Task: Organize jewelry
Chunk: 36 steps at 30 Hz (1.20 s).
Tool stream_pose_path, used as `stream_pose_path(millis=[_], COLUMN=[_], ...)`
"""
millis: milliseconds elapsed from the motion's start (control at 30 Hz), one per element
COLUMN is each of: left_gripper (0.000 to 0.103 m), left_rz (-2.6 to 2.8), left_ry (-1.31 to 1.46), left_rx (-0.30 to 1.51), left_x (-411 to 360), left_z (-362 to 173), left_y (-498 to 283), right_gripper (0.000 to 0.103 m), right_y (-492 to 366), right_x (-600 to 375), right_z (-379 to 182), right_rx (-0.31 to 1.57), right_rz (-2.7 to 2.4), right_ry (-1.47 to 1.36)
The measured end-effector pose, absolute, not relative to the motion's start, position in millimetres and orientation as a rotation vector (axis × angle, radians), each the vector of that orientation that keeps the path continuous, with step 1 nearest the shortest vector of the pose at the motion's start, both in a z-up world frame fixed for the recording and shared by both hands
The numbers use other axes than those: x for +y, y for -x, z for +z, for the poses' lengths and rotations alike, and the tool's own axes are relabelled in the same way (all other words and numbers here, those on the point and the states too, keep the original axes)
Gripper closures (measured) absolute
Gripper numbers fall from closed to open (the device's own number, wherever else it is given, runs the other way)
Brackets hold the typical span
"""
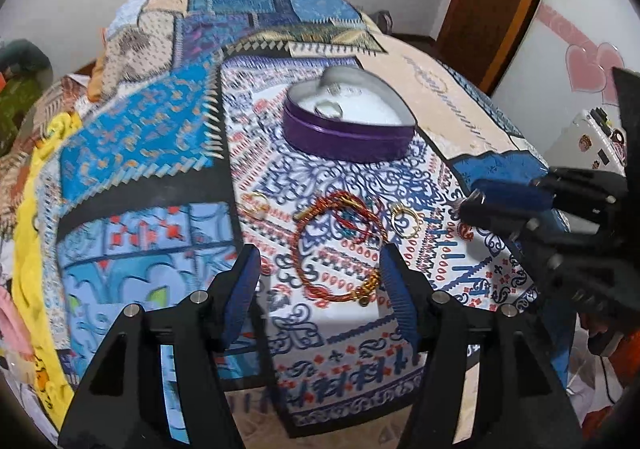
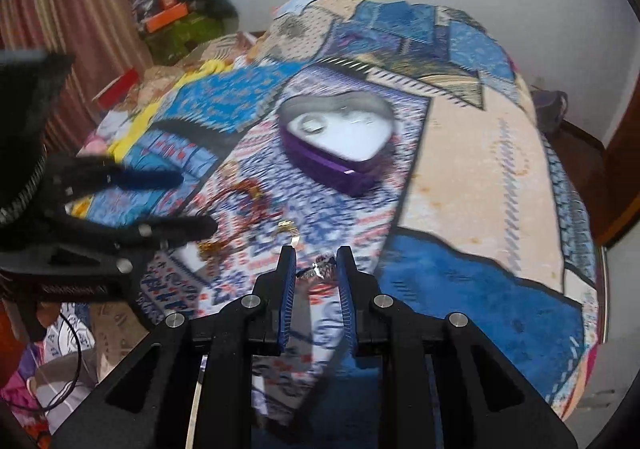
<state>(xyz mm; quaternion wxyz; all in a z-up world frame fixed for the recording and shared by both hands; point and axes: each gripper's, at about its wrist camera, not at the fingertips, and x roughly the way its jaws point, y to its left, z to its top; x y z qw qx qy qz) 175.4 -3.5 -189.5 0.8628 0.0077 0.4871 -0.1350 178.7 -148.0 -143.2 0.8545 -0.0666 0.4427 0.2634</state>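
Observation:
A purple heart-shaped box (image 1: 344, 137) lies open on the patterned bedspread, with silver rings (image 1: 330, 109) on its white lining; it also shows in the right wrist view (image 2: 340, 165). A red-and-gold cord bracelet (image 1: 320, 249) lies between the fingers of my open left gripper (image 1: 318, 261). A gold hoop (image 1: 406, 221) and a small gold ring (image 1: 256, 205) lie beside it. My right gripper (image 2: 316, 261) is partly open around a small silver piece (image 2: 320, 267) on the cloth; whether it touches is unclear. The right gripper shows in the left view (image 1: 500, 201).
The bedspread (image 1: 140, 137) covers a bed. A yellow cloth (image 1: 36, 269) lies at its left edge. A wooden door frame (image 1: 492, 1) and a white fridge with stickers (image 1: 592, 129) stand at right. Clutter and a curtain (image 2: 80, 9) are at the far left.

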Motion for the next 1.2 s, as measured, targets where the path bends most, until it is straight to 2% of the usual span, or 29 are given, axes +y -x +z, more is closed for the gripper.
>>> stream_pose_path(millis=[300, 367, 433, 633, 733, 1200], left_gripper=[0.043, 0.052, 0.07, 0.096, 0.099, 0.099], left_rz=[-0.33, -0.336, -0.355, -0.349, -0.344, -0.282], left_ry=[-0.034, -0.05, -0.064, -0.074, -0.067, 0.026], left_rx=[0.976, 0.976, 1.001, 1.013, 0.99, 0.857], left_x=[-24, -29, -35, -38, -36, -2], left_z=[-186, -187, -192, -196, -191, -143], left_y=[-167, -168, -169, -169, -167, -166], right_gripper=[0.085, 0.085, 0.085, 0.085, 0.084, 0.084], right_y=[-185, -184, -184, -185, -183, -185], right_x=[-165, -165, -166, -167, -167, -168], right_z=[-147, -146, -146, -146, -145, -121], right_rx=[0.94, 0.938, 0.938, 0.94, 0.941, 0.873], right_rz=[0.547, 0.552, 0.557, 0.563, 0.563, 0.562], right_ry=[0.087, 0.08, 0.077, 0.075, 0.063, 0.038])
